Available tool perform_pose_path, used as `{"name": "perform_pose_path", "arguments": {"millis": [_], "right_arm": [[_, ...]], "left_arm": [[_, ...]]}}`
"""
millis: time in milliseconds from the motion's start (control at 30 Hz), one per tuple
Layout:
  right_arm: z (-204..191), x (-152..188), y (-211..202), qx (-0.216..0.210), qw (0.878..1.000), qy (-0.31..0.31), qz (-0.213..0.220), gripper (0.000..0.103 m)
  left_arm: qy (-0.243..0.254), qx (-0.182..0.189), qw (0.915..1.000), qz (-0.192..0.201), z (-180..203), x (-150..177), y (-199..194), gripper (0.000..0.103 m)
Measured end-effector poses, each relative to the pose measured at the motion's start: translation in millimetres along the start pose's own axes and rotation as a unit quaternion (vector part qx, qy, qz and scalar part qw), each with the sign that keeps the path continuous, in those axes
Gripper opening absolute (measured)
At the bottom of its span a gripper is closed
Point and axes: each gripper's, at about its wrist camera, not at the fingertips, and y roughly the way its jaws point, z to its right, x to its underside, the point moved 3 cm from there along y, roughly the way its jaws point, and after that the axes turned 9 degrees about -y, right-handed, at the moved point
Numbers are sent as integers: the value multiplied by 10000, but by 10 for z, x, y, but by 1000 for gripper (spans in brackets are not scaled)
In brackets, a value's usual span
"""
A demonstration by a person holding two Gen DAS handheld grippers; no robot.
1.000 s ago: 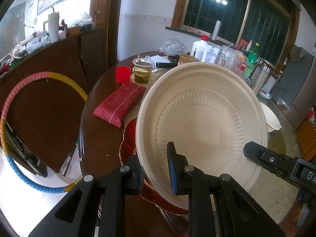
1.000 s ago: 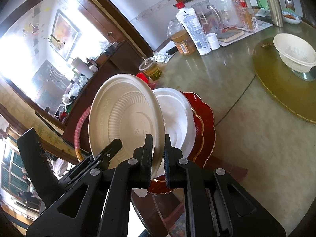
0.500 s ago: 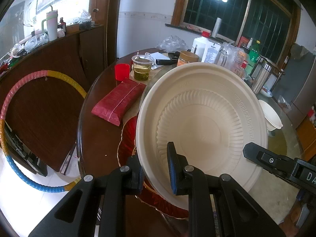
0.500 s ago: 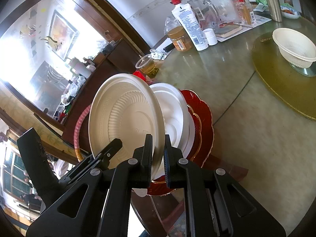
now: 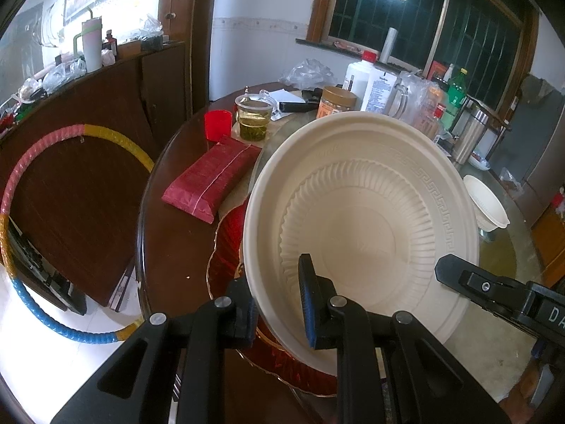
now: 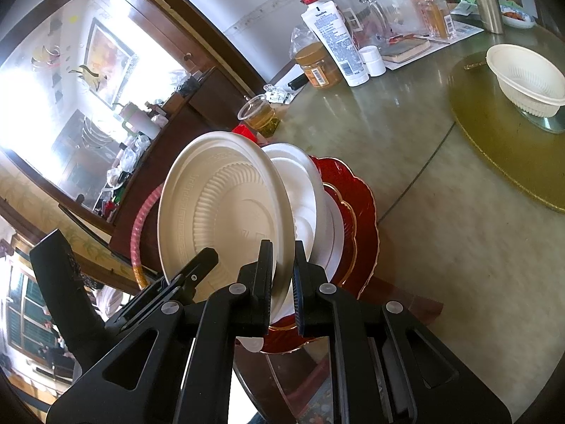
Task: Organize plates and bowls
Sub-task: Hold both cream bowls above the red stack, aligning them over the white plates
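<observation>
- Left wrist view: looks down along its own fingers (image 5: 310,300) at the frame's bottom, very near the cream plate (image 5: 370,219) filling centre and right, facing the window (image 5: 423,17) at the top.
- Right wrist view: also tilted down and close, with the same cream plate (image 6: 226,212) edge-on at centre left.
- Both 2 views share the red plate (image 5: 229,247), white bowl (image 6: 526,81) and glass cup (image 5: 252,116).

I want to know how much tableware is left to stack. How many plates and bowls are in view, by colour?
Cream plate, held tilted by both grippers: 1
White plate, lying on the red one: 1
Red plate with gold edge: 1
Cream bowl, on the gold mat: 1
Total: 4
</observation>
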Motion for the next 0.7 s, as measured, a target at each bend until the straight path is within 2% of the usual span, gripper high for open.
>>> {"name": "perform_pose_path", "arguments": {"millis": [700], "right_arm": [[9,17,35,25,10000,26,-47,10]], "left_arm": [[-15,-38,10000,4,-5,2,-1,20]]}}
